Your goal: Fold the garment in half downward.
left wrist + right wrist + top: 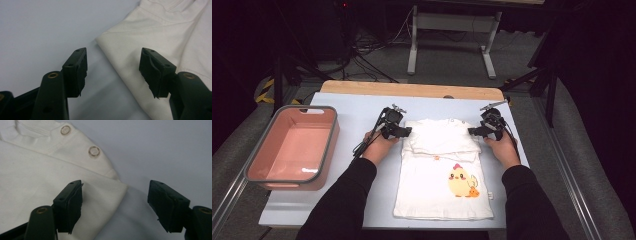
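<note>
A white child's T-shirt with a yellow chick print lies flat on the pale blue table, sleeves folded in. My left gripper is at its upper left corner, my right gripper at its upper right corner. In the left gripper view the jaws stand apart, straddling the folded shirt edge without pressing it. In the right gripper view the open jaws straddle the shoulder corner, just below two clear snap buttons.
A pink basket with a grey rim stands on the table's left side. A wooden strip runs along the far edge. Beyond it are a metal frame's legs and cables on the floor.
</note>
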